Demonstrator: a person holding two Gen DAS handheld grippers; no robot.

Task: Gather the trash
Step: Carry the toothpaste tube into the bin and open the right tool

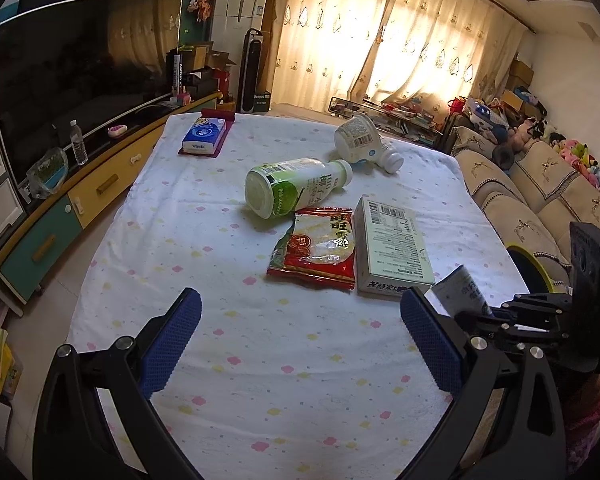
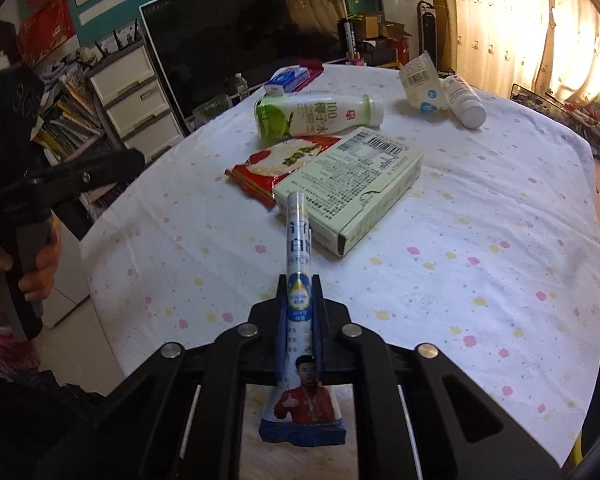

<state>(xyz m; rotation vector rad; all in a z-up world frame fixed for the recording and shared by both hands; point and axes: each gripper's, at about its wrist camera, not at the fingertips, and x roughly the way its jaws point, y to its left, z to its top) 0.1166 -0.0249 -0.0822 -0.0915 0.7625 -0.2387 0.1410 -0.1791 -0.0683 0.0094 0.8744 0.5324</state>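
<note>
the right tool (image 2: 299,312) pinched a flattened carton (image 2: 299,240) between its pads, held edge-on above the near part of the table (image 2: 500,208). the left tool (image 1: 300,340) hung spread and empty over the near edge of the table, its blue pads wide apart.

to do this step well, it seemed wise to keep the squeeze firm, since the carton was thin and slick and could slide out, and to carry it clear of the box (image 2: 352,184) lying just ahead of its tip. a yellow-rimmed thing (image 1: 536,268) showed at the right side of the table in the left view; it may have been the bin, but that could not be told for sure.

the carton was white and blue, with printed characters, a yellow and blue badge, and a picture of a man in red near its folded bottom end. it looked squashed flat and light.

other trash lay on the flowered cloth: a red wrapper (image 2: 276,164) touching the box, a green and white bottle (image 2: 312,114) on its side beyond it, and farther off a tipped cup (image 2: 422,84) beside a small white bottle (image 2: 466,100).
</note>
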